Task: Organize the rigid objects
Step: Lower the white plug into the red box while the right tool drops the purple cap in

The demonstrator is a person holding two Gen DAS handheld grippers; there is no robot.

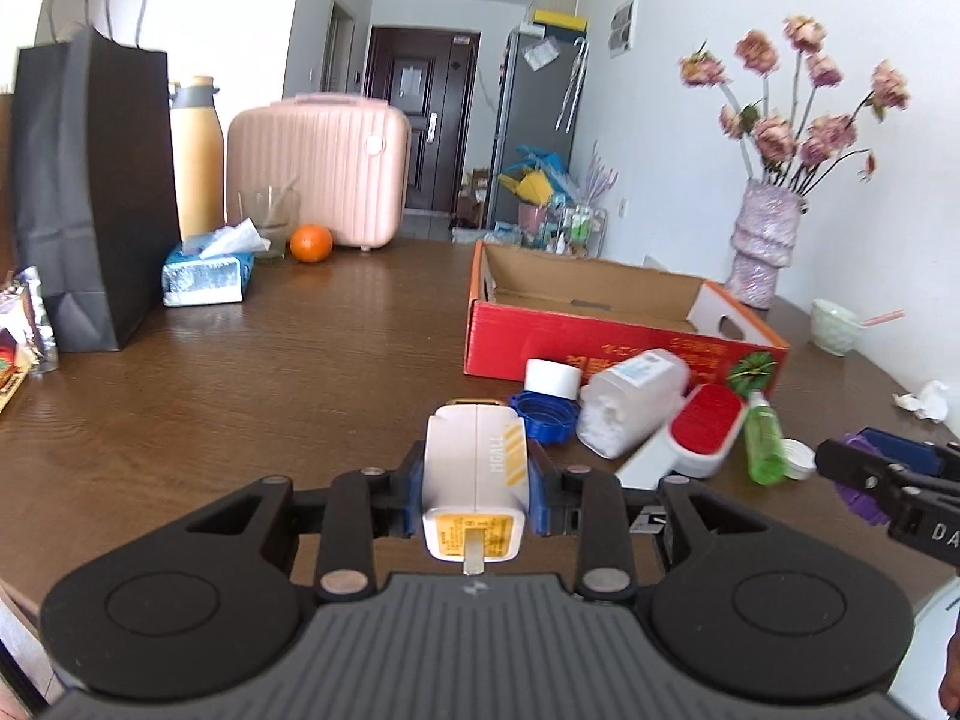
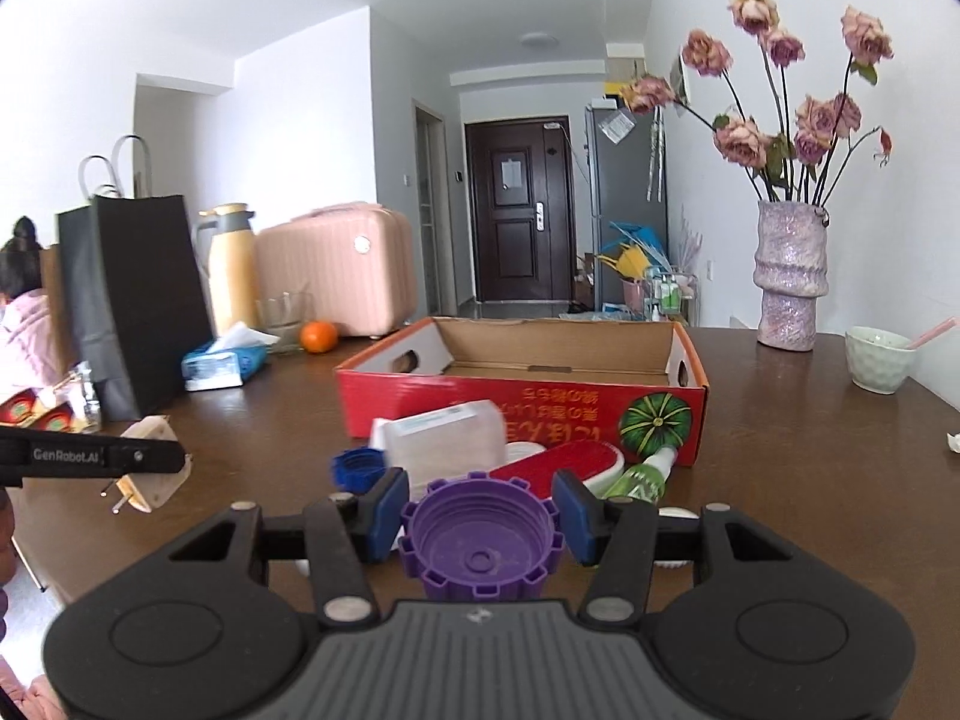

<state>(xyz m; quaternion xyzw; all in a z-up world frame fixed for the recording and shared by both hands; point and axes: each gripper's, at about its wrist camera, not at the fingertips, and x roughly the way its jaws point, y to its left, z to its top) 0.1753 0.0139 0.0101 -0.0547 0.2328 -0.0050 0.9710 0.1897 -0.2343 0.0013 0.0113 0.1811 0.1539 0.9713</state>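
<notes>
My left gripper [image 1: 477, 480] is shut on a white and yellow plug adapter [image 1: 477, 468], prongs toward the camera, lifted above the brown table [image 1: 270, 372]. In the right wrist view the same adapter [image 2: 153, 468] hangs at the left. My right gripper [image 2: 480, 516] is shut on a purple ribbed cap [image 2: 480, 540]. Ahead stands an open red cardboard box [image 2: 522, 402], also the box [image 1: 600, 336] in the left wrist view. In front of it lie a blue cap [image 1: 543, 417], a clear tub of cotton [image 1: 630, 402], a red and white brush [image 1: 702, 429] and a green bottle [image 1: 765, 444].
A black paper bag [image 1: 90, 192], tissue pack [image 1: 207, 276], orange [image 1: 311, 243], glass, yellow flask and pink case [image 1: 318, 168] line the table's far left. A vase of dried flowers [image 2: 789, 276] and a pale bowl [image 2: 879, 360] stand right. A person sits at far left [image 2: 21, 324].
</notes>
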